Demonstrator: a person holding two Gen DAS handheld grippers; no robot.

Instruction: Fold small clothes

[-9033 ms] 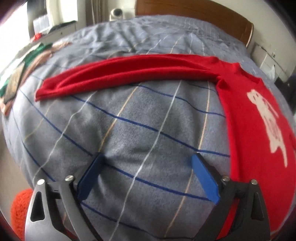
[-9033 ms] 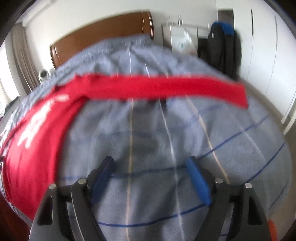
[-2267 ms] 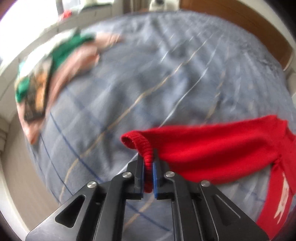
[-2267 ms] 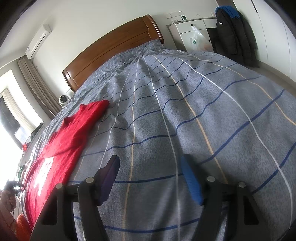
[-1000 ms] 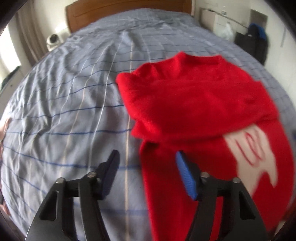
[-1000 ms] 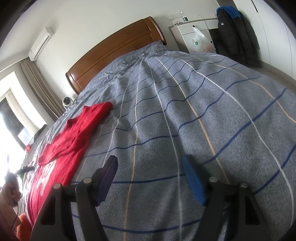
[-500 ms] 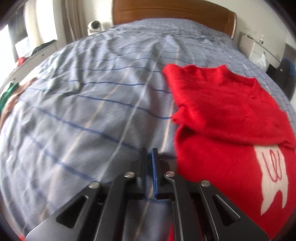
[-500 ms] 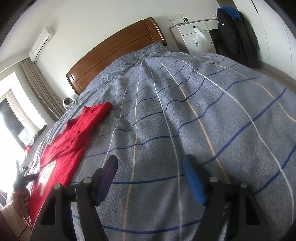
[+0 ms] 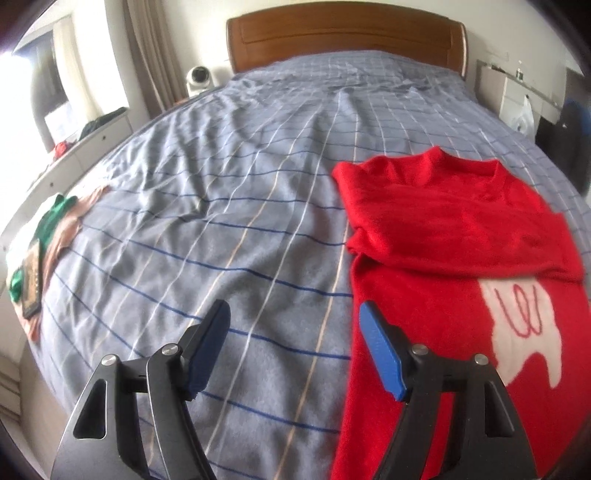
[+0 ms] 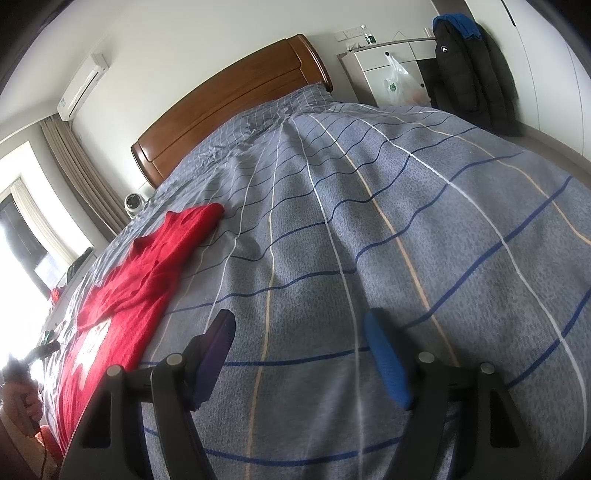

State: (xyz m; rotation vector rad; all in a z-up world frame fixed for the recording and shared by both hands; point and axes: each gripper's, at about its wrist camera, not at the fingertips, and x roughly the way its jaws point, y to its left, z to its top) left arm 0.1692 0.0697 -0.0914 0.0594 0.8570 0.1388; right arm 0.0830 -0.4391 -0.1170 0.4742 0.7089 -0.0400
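Left wrist view: left gripper (image 9: 293, 345) with blue pads spread wide apart, holding nothing, low over the grey striped bedcover (image 9: 229, 229). Right pad sits at the left edge of the red sweater (image 9: 454, 236), which lies flat on the bed, both sleeves folded across the chest, white motif (image 9: 524, 325) showing below them. Collar points toward the wooden headboard (image 9: 343, 33). Green and pink clothes (image 9: 44, 243) lie at the bed's far left edge.

Right wrist view: right gripper (image 10: 301, 352) also parted wide, empty, above bare bedcover (image 10: 388, 221). Red sweater (image 10: 147, 273) well off to its left. Black jacket (image 10: 469, 70) hangs by a white cabinet (image 10: 388, 70).
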